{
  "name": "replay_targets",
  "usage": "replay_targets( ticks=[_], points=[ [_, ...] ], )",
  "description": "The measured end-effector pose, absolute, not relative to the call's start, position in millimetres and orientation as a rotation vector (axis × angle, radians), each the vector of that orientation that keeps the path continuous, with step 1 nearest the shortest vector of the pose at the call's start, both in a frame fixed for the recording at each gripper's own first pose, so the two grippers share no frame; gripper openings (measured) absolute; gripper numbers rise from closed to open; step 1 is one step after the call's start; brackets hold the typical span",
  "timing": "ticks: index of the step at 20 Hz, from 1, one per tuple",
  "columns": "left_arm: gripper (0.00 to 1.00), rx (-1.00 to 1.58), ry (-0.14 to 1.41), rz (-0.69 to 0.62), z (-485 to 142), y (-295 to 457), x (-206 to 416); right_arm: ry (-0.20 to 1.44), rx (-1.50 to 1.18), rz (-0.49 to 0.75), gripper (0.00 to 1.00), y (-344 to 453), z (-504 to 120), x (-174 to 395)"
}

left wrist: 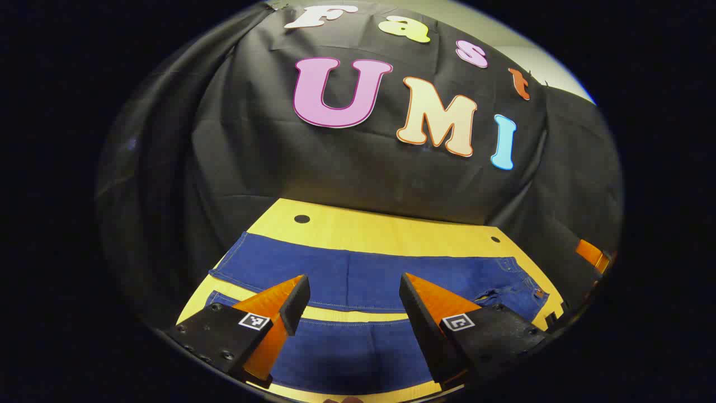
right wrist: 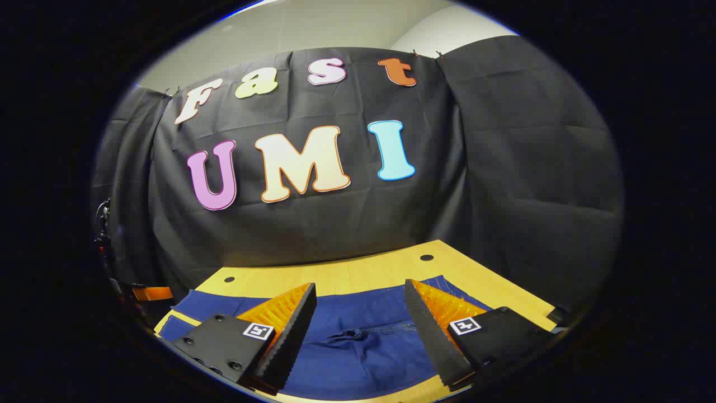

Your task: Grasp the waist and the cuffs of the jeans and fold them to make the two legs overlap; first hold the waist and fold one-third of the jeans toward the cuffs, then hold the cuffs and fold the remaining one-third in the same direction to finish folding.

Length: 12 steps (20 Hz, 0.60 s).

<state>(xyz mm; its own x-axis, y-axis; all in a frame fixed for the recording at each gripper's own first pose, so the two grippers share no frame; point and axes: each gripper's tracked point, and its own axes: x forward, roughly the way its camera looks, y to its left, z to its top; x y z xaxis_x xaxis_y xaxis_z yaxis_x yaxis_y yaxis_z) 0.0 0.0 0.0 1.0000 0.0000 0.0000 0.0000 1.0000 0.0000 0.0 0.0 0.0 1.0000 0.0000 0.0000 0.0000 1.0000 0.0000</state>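
Blue jeans (left wrist: 358,280) lie flat on the yellow wooden table (left wrist: 369,229), legs side by side with a strip of table between them. In the left gripper view the cuffs (left wrist: 226,267) are at the left and the waist (left wrist: 523,288) at the right. My left gripper (left wrist: 352,296) hangs open above the legs, holding nothing. In the right gripper view the waist and fly (right wrist: 358,334) of the jeans (right wrist: 363,347) lie beneath my right gripper (right wrist: 361,291), which is open and holds nothing.
The black cloth wall rises right behind the table's far edge. Small dark holes (left wrist: 302,218) (right wrist: 427,257) mark the tabletop near its back corners. An orange part (left wrist: 590,253) shows at the table's right end, and another orange part (right wrist: 148,293) at the left edge.
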Motion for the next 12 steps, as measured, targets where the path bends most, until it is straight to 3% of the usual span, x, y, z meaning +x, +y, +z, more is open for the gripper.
replay_targets(
  ticks=[7, 12],
  points=[
    [0.96, -0.046, 0.008, 0.069, -5, 27, -7, 0.007, -0.005, -0.033, 0.98, -18, 2, 2],
    [0.96, 0.074, 0.08, 0.049, -36, 46, -18, 0.025, -0.007, -0.049, 0.98, -25, -1, 1]
  ],
)
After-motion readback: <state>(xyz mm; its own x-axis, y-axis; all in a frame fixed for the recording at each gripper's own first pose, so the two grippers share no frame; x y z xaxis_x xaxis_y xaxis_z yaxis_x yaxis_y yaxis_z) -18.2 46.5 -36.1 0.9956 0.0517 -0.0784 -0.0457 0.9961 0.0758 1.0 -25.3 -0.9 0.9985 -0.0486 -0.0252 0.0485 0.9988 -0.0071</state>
